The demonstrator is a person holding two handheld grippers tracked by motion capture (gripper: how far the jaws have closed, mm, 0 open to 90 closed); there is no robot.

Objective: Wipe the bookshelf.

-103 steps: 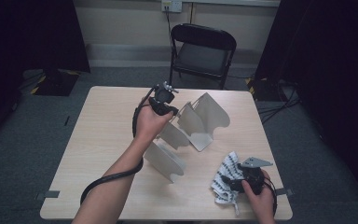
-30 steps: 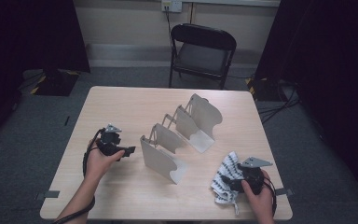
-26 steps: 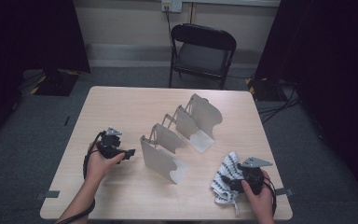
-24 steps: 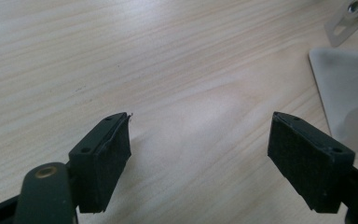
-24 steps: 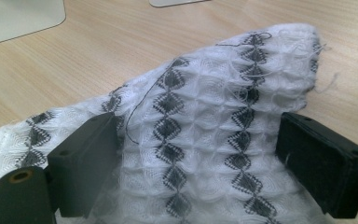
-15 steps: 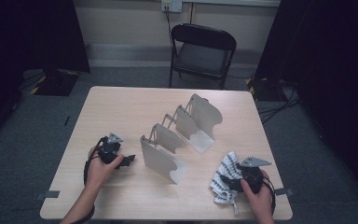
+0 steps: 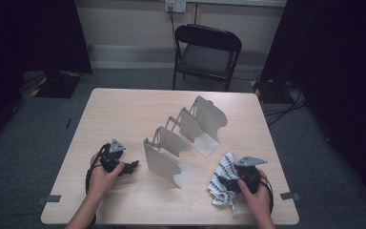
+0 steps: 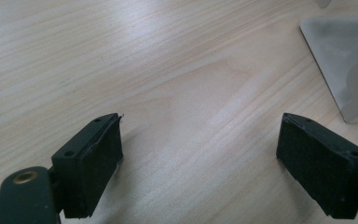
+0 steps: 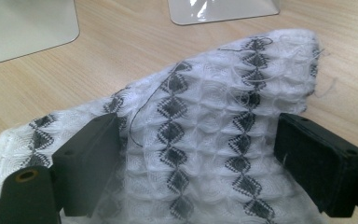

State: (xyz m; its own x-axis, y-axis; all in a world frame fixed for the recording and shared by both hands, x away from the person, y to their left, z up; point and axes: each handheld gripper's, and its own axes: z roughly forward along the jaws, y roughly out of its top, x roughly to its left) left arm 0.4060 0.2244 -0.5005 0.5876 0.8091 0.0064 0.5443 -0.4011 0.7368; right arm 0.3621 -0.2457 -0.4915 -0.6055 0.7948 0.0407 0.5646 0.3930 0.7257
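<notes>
A dim room with dark curtains at both sides is seen behind a pale wooden surface (image 7: 124, 114), and a black folding chair (image 7: 207, 55) is set at its far edge on a grey carpeted floor. Cables are strewn on the floor at the right. On the middle of the surface a row of grey metal bookends (image 7: 186, 138) is stood in a slanted line.

The cloth (image 9: 205, 121) is laid at the near right corner of the surface, beside the nearest bookend. It is white and knitted, crossed by rows of dark diamond shapes, with a loose dark thread over it and one corner folded up.

The right gripper (image 7: 240, 177) is held over the cloth; its fingers (image 9: 324, 163) are spread wide with the cloth between them, and no pressing is seen. The left gripper (image 7: 129, 167) is rested low at the near left; its fingers (image 8: 91, 161) have just been opening, stand wide, and nothing is held between them.
</notes>
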